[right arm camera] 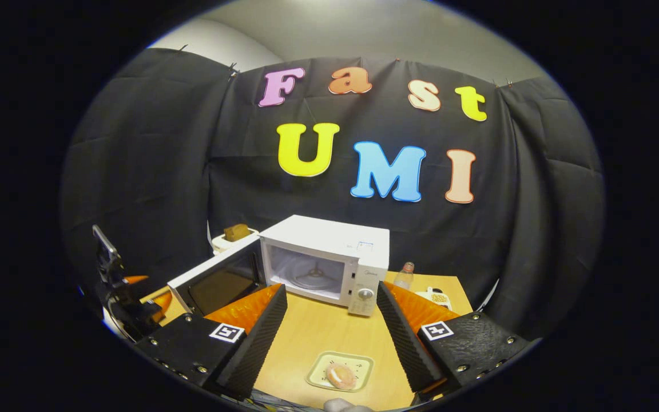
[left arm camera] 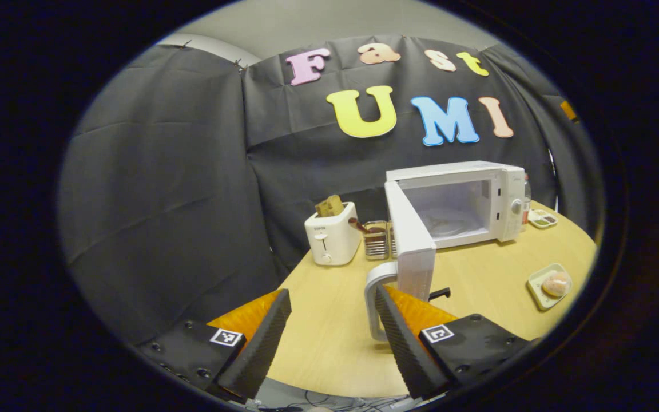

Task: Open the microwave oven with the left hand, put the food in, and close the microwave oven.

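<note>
**A:** Your right claw (right arm camera: pixel 329 332) hangs spread and empty right above the food (right arm camera: pixel 341 375), a round bun on its small tray (right arm camera: pixel 319 366) at the near edge of the counter (right arm camera: pixel 306 332). Your left claw (left arm camera: pixel 332 337) is spread too, holding nothing, with the door handle (left arm camera: pixel 376 297) just beside its right finger.

**B:** So the door is done?

**A:** I judge so. The microwave (right arm camera: pixel 335 257) stands at the back of the counter with its door (right arm camera: pixel 215 283) swung wide and the turntable bare inside. Next comes the food: lower the right claw, pinch the tray by its rim, not the bun, and keep it level.

**B:** What could get in your way?

**A:** That open door juts toward you on the left, so bring the tray in from the right of it. Beyond sit a toaster (left arm camera: pixel 332 234) with bread, a wire holder (left arm camera: pixel 376 240), a bottle (right arm camera: pixel 404 276) and another small dish (left arm camera: pixel 542 218), all well apart from your path.
</note>
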Demonstrator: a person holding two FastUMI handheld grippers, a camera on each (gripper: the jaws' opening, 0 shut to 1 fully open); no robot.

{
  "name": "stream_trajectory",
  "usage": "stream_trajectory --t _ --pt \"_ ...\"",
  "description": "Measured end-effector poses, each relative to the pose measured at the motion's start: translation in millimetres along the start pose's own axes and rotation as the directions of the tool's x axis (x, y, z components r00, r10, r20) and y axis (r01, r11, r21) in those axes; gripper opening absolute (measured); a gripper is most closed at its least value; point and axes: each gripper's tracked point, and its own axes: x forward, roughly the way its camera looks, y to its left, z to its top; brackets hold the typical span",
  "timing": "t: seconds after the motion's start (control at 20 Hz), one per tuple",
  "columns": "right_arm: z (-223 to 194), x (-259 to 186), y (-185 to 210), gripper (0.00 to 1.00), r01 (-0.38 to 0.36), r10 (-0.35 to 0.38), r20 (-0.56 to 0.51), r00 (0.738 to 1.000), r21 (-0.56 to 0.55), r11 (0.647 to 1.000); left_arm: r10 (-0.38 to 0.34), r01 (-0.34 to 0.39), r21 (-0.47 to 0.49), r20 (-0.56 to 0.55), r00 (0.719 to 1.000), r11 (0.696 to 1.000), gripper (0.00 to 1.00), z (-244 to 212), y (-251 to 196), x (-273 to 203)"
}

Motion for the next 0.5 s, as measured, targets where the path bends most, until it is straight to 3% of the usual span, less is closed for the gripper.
stream_trajectory --t 0.15,0.25,0.5 --pt "-59.6 3.8 -13.0 0.96 -0.020 0.016 -0.097 0.995 -0.045 0.999 -0.008 0.008 -0.004 0.055 0.998 1.000 0.94 44.1 -10.7 -33.0" --pt "-94.6 4.1 -17.8 0.97 -0.057 0.049 -0.152 0.987 -0.050 0.997 -0.020 0.021 -0.017 0.099 0.995 1.000 1.00 83.5 -24.8 -52.1" --pt "-168.7 4.6 -33.4 0.97 -0.128 0.118 -0.252 0.961 -0.024 0.991 -0.062 0.076 -0.060 0.205 0.977 0.995 0.94 175.9 -74.9 -92.2"
